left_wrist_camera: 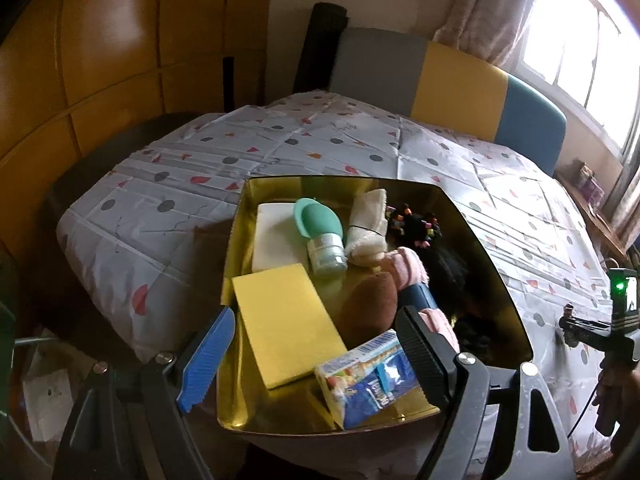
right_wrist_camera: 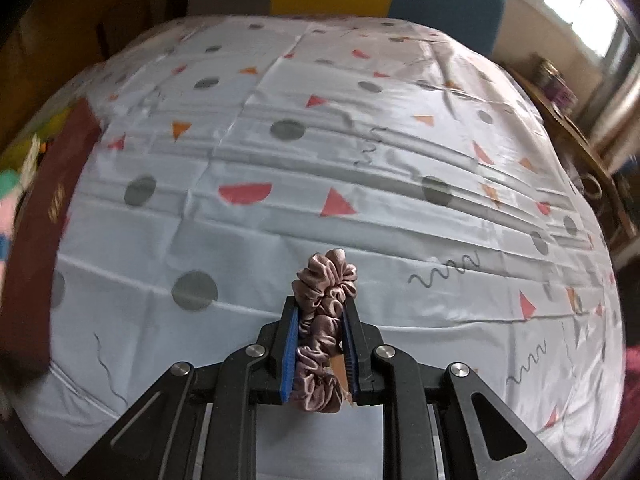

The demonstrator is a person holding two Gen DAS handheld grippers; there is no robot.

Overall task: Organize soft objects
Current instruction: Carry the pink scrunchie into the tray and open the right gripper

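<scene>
In the left wrist view a gold tray point(left_wrist_camera: 472, 216) holds a yellow sponge point(left_wrist_camera: 284, 320), a white block point(left_wrist_camera: 274, 236), a teal squeeze bottle point(left_wrist_camera: 322, 236), a rolled white cloth point(left_wrist_camera: 368, 232), a brown plush point(left_wrist_camera: 372, 308), pink fluffy fabric point(left_wrist_camera: 406, 268), dark hair with coloured ties point(left_wrist_camera: 424, 228) and a blue tissue packet point(left_wrist_camera: 368, 380). My left gripper point(left_wrist_camera: 316, 314) hovers open over the tray's near end, holding nothing. My right gripper point(right_wrist_camera: 320, 304) is shut on a dusty-pink satin scrunchie point(right_wrist_camera: 328, 276), held above the patterned tablecloth point(right_wrist_camera: 360, 160).
The tray's dark red outer wall point(right_wrist_camera: 40, 220) shows at the left of the right wrist view. Chairs with grey, yellow and blue backs point(left_wrist_camera: 460, 80) stand beyond the table. A hand holds the right gripper's body point(left_wrist_camera: 616, 320) at the right edge. A side shelf point(right_wrist_camera: 576, 140) stands right.
</scene>
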